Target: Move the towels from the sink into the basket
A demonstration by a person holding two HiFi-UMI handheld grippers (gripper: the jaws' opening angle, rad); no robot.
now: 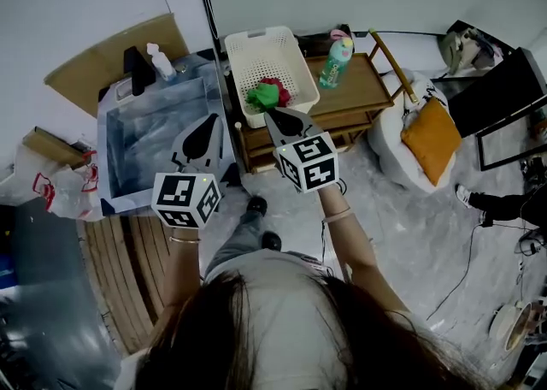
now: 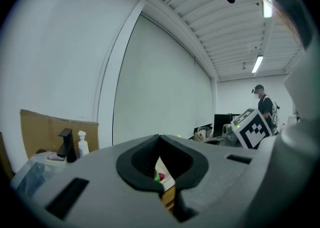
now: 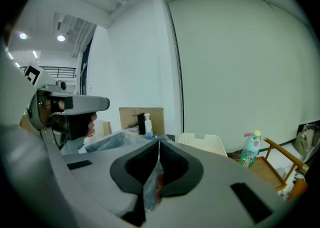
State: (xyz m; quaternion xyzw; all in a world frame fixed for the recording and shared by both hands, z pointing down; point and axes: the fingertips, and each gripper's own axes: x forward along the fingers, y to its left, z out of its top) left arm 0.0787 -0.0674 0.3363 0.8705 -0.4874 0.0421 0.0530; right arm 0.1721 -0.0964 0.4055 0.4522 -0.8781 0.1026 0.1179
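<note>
Green and red towels (image 1: 267, 94) lie in the basket (image 1: 256, 50) on the desk (image 1: 363, 93) at twelve o'clock. The sink (image 1: 162, 119) at ten o'clock shows none. Left tool (image 1: 205, 132) and right tool (image 1: 282, 121) are closed and empty, judged finished.

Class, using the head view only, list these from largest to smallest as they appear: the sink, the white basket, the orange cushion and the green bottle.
1. sink
2. white basket
3. orange cushion
4. green bottle
The cushion lies lower, farther from the camera, so its true size against the basket is unsure.
</note>
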